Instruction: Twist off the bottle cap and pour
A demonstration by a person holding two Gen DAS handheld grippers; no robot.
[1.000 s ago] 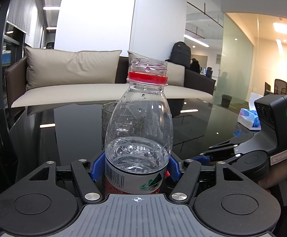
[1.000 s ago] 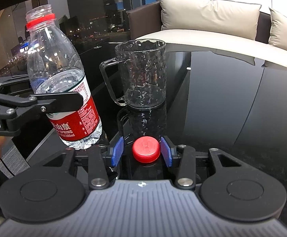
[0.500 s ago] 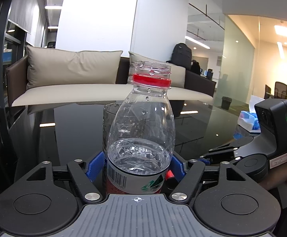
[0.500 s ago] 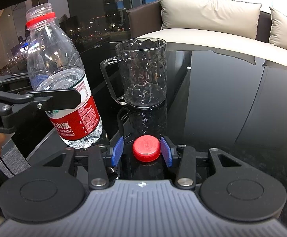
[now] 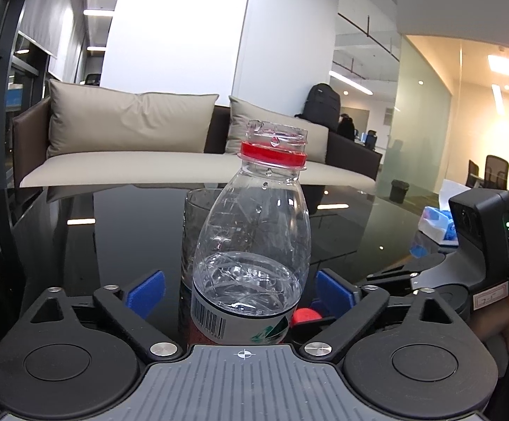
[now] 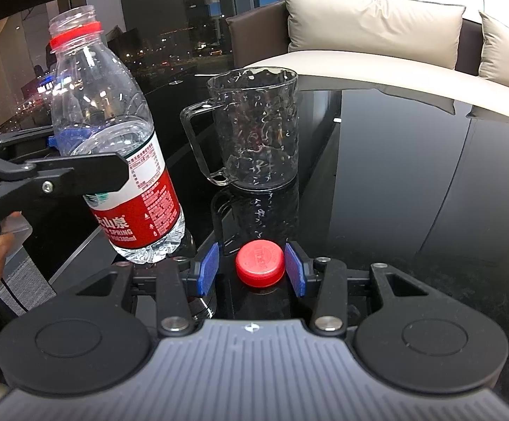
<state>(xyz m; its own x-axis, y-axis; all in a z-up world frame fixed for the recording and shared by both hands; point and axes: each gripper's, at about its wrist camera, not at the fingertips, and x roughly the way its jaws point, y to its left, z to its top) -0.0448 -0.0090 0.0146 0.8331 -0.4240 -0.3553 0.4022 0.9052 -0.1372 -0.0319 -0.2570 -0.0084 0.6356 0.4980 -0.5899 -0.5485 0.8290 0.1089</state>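
Left wrist view
- Left tool (image 5: 242,291): blue pads apart, a gap showing on either side of the bottle; nothing clamped
- Bottle (image 5: 254,231): clear ribbed plastic, red collar ring, mouth open, roughly half full; long axis near upright, directly ahead between the pads
- Mug (image 5: 198,217): clear glass, just behind the bottle and slightly left
- Counter (image 5: 114,231): glossy black, mirror-like

Right wrist view
- Right tool (image 6: 254,268): pads apart, gap visible on its left side
- Cap (image 6: 259,266): red ridged plastic disc, lying flat on the counter between those pads
- Bottle base appears to rest on the counter, left of the handled, dimpled mug (image 6: 258,129)
- Judgement: pouring turns on the left tool closing on the bottle, then tipping the neck toward the mug beyond it
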